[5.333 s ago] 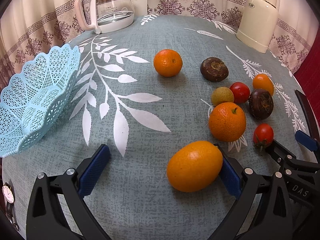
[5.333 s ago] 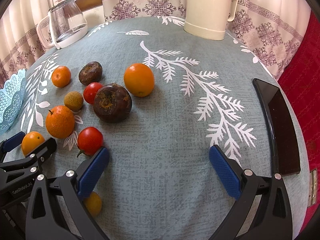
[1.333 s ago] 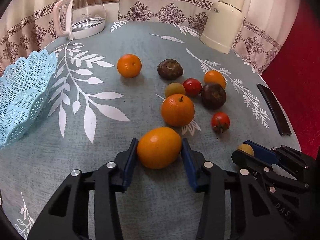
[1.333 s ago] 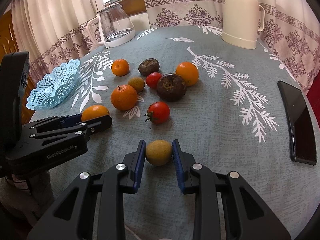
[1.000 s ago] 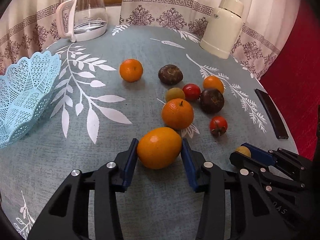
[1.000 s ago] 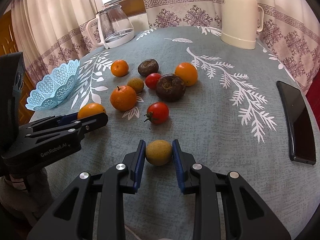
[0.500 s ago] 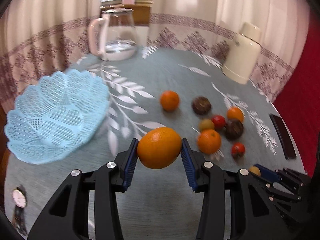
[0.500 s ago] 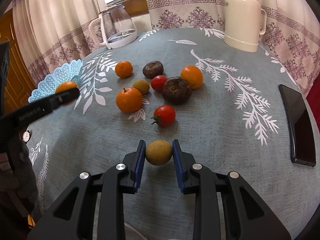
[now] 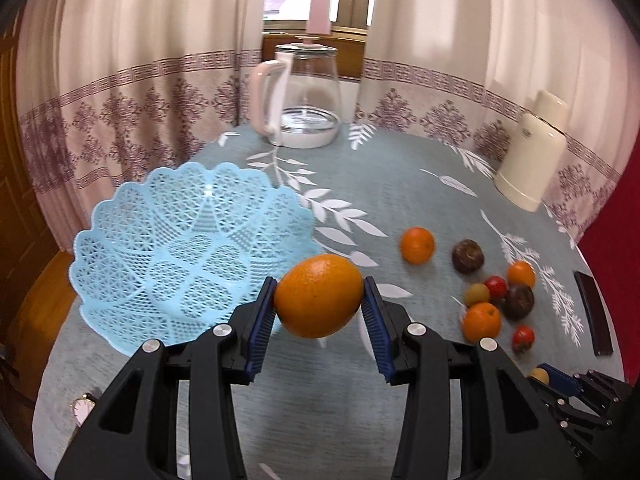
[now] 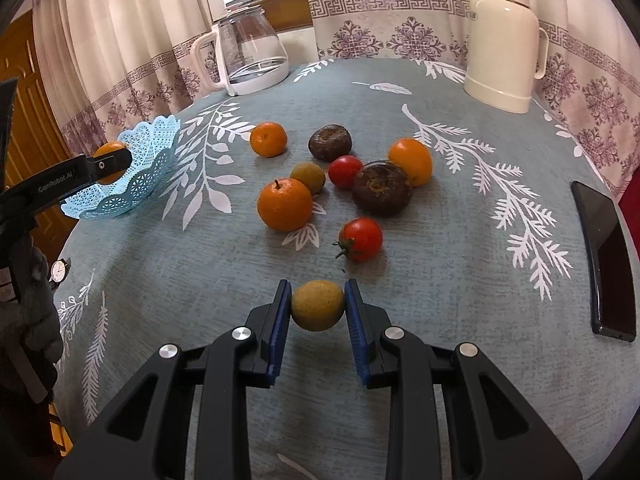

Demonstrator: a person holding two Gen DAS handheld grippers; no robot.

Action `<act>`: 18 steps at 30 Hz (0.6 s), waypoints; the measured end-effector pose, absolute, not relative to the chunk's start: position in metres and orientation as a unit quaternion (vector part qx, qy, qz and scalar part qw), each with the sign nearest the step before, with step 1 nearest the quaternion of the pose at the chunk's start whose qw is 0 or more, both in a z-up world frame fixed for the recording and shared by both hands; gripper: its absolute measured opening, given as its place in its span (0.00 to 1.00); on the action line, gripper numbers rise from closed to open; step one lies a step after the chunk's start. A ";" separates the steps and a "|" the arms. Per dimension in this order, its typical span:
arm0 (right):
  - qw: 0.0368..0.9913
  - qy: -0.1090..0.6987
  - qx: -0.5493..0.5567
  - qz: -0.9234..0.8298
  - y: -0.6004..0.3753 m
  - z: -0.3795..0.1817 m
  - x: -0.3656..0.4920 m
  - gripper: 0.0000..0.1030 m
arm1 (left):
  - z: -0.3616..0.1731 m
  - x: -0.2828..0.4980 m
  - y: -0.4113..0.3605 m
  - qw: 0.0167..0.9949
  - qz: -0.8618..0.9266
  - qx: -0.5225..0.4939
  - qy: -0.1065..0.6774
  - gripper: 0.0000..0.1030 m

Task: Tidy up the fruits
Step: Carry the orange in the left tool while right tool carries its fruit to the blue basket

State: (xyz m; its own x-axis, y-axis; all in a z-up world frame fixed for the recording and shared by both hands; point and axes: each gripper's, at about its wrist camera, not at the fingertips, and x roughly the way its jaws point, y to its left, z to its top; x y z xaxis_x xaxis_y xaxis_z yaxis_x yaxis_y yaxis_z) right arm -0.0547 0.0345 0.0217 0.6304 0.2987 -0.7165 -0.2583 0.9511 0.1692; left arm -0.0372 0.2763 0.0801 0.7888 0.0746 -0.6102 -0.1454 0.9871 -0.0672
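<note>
Left gripper (image 9: 319,309) has its blue pads clamped on a big orange (image 9: 318,296), one pad on each side, and it's holding it up off the table near the edge of the light blue lattice basket (image 9: 176,248). From the right wrist view you can see that same orange peeking out right at the basket rim, so it's pretty much at the basket, though I can't tell if it's over the inside or just beside the rim.

Right gripper (image 10: 317,312) is pinching a small yellowish-green round fruit (image 10: 317,310) between its pads, low over the teal leaf-print tablecloth (image 10: 440,280). Can't really tell if it's touching the cloth or just off it.

Everything else sits in a loose cluster mid-table: a stemmed orange (image 10: 284,205), a smaller orange (image 10: 268,139) off toward the basket side, another orange one (image 10: 411,161), two dark brown wrinkly fruits (image 10: 381,188) (image 10: 330,142), two red tomatoes (image 10: 360,239) (image 10: 345,171), and one more small greenish fruit (image 10: 307,176) tucked beside the stemmed orange.

Further back there's a glass kettle (image 10: 248,50) and a cream thermos (image 10: 505,38). A black phone (image 10: 606,256) lies by the table's right edge, and a wristwatch (image 10: 60,271) near the left edge.
</note>
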 end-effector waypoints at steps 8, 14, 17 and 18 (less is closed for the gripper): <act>0.901 0.402 0.017 0.161 0.048 0.024 -0.054 0.27 | 0.078 -0.033 0.306 0.943 0.090 -0.069 0.314 0.43; 0.900 0.402 0.009 0.167 0.062 0.028 -0.051 0.27 | 0.071 -0.027 0.326 0.940 0.115 -0.071 0.312 0.43; 0.900 0.400 0.003 0.173 0.071 0.031 -0.049 0.27 | 0.068 -0.025 0.333 0.939 0.126 -0.071 0.312 0.43; 0.900 0.400 0.002 0.174 0.074 0.032 -0.048 0.27 | 0.067 -0.024 0.336 0.939 0.127 -0.072 0.312 0.43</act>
